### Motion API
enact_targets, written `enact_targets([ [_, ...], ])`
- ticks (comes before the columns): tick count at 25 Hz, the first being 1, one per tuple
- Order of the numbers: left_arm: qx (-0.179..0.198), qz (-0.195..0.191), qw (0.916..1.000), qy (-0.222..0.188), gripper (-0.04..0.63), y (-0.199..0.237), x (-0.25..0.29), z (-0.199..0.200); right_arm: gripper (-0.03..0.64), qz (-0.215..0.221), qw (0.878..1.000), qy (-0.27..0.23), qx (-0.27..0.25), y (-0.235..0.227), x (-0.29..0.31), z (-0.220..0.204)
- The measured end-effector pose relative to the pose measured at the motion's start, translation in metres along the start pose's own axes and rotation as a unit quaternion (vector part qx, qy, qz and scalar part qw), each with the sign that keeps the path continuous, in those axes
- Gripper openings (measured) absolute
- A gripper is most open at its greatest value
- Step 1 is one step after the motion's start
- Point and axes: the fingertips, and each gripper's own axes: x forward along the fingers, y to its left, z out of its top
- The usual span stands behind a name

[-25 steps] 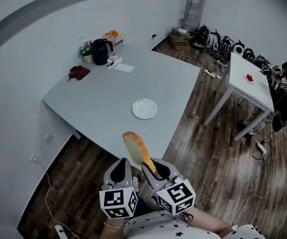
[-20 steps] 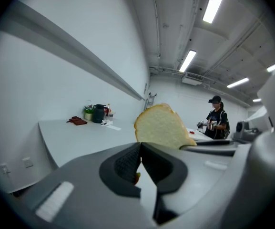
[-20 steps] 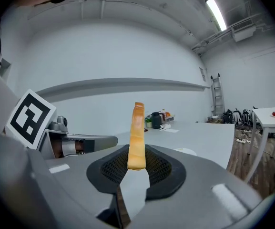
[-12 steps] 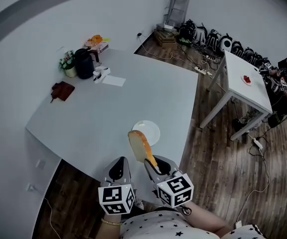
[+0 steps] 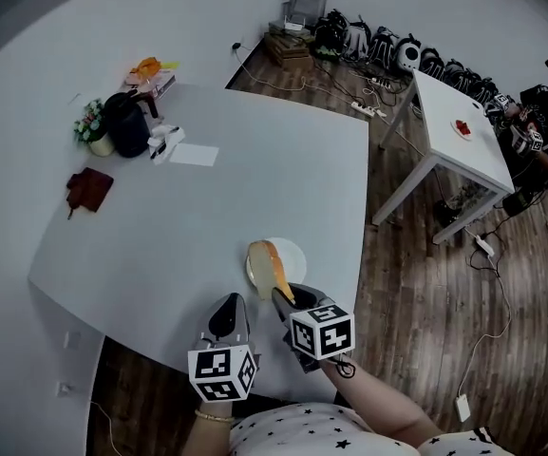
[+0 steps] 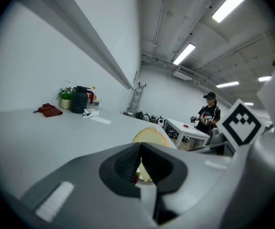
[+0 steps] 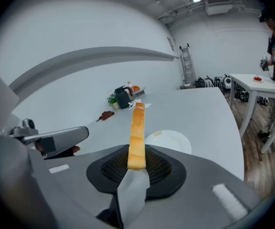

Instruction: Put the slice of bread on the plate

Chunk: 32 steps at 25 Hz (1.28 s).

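Bread slice (image 5: 267, 265): clamped in right tool (image 5: 282, 298) | near plate (image 5: 293, 252) | left tool (image 5: 228, 306) closed, empty

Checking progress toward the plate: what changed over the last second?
The right claw carried the bread forward from short of the table to over the plate; the left claw came along, shut and empty. Grip on the bread unchanged; plate stayed put.

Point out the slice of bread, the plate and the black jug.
slice of bread (image 7: 137, 128): right gripper view, on its crust edge.
plate (image 5: 295, 254): head view, on the bare right part.
black jug (image 5: 127, 126): head view, on its body.
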Motion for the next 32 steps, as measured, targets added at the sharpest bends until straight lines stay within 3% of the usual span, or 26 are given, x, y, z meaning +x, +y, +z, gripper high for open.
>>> enact_targets([
  [5,-0.001,-0.013,0.9998,0.015,0.008,0.004,0.016,-0.003,0.086,-0.008,0.998,0.039,0.052,-0.014,0.026,-0.005],
  [11,-0.006,-0.021,0.9996,0.020,0.008,0.008,0.030,-0.002,0.091,-0.001,0.995,0.066,0.075,-0.024,0.041,-0.001],
  [18,-0.009,-0.030,0.9993,0.022,0.008,0.004,0.043,-0.002,0.160,-0.074,0.994,0.069,-0.027,-0.043,0.041,0.003],
  [21,-0.008,-0.034,0.9991,0.023,0.008,0.000,0.045,0.000,0.221,-0.102,0.990,0.066,-0.066,-0.051,0.039,0.004],
  [26,-0.006,-0.037,0.9989,0.027,0.008,-0.001,0.044,-0.002,0.230,-0.104,0.991,0.042,-0.079,-0.047,0.031,0.006],
  [30,-0.002,-0.042,0.9986,0.032,0.008,-0.003,0.042,-0.005,0.189,-0.086,0.993,-0.006,-0.085,-0.028,0.016,0.015],
  [31,0.000,-0.044,0.9985,0.033,0.008,-0.004,0.041,-0.006,0.145,-0.080,0.992,-0.026,-0.091,-0.022,0.010,0.020],
  [32,0.001,-0.047,0.9984,0.033,0.008,-0.005,0.040,-0.006,0.059,-0.071,0.992,-0.049,-0.095,-0.015,0.003,0.024],
])
